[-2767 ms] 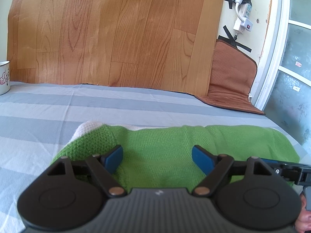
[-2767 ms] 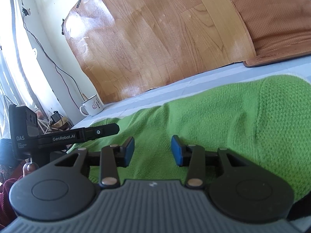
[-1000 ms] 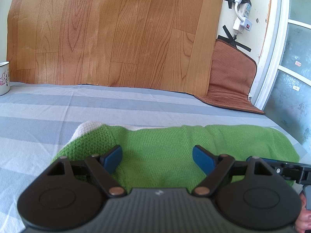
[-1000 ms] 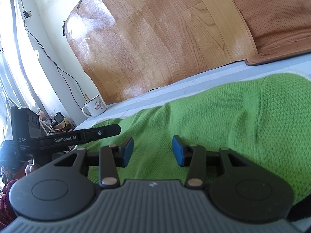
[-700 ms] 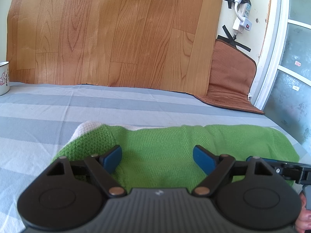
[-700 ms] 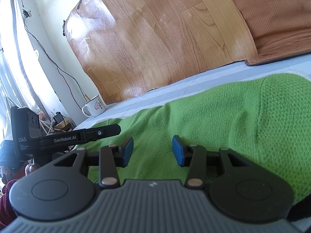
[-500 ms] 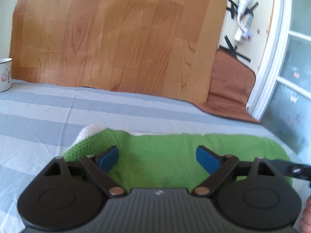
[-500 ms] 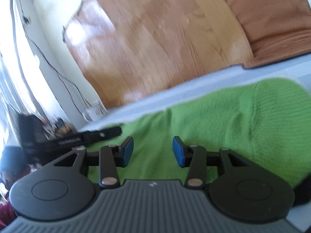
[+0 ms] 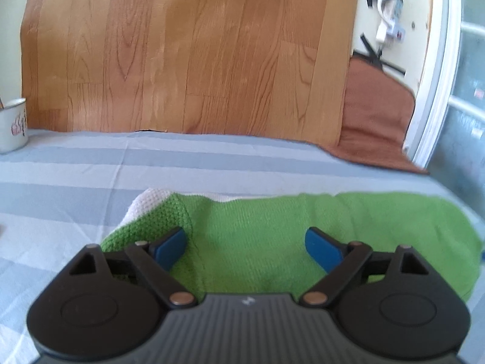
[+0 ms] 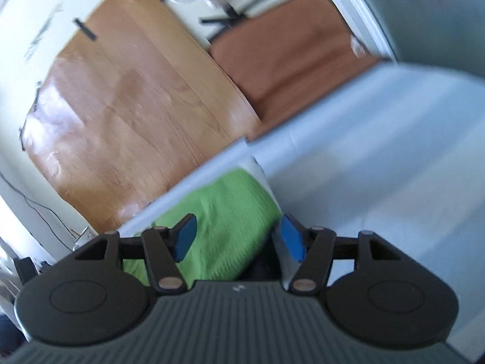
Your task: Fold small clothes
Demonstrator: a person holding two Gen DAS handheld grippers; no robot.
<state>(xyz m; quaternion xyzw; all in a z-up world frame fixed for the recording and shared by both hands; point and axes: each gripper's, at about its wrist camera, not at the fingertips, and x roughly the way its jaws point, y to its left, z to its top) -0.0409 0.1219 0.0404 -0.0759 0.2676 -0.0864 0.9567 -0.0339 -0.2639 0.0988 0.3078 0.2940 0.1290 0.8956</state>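
Green knit garment (image 9: 272, 242) lies folded on the striped grey-blue sheet (image 9: 91, 182), near the left gripper (image 9: 246, 247), whose blue pads stand wide apart above the cloth without pressing it. Only this view shows the white mug (image 9: 12, 126) at far left on the sheet. The right gripper's (image 10: 236, 236) blurred view alone shows the garment's (image 10: 224, 227) right end with its white edge and bare sheet (image 10: 379, 166) beyond; its jaws have just been opening, apart, with that end between them, unclamped. Both views show the wood-grain board (image 9: 188, 54) and brown mat (image 10: 291, 51) behind.
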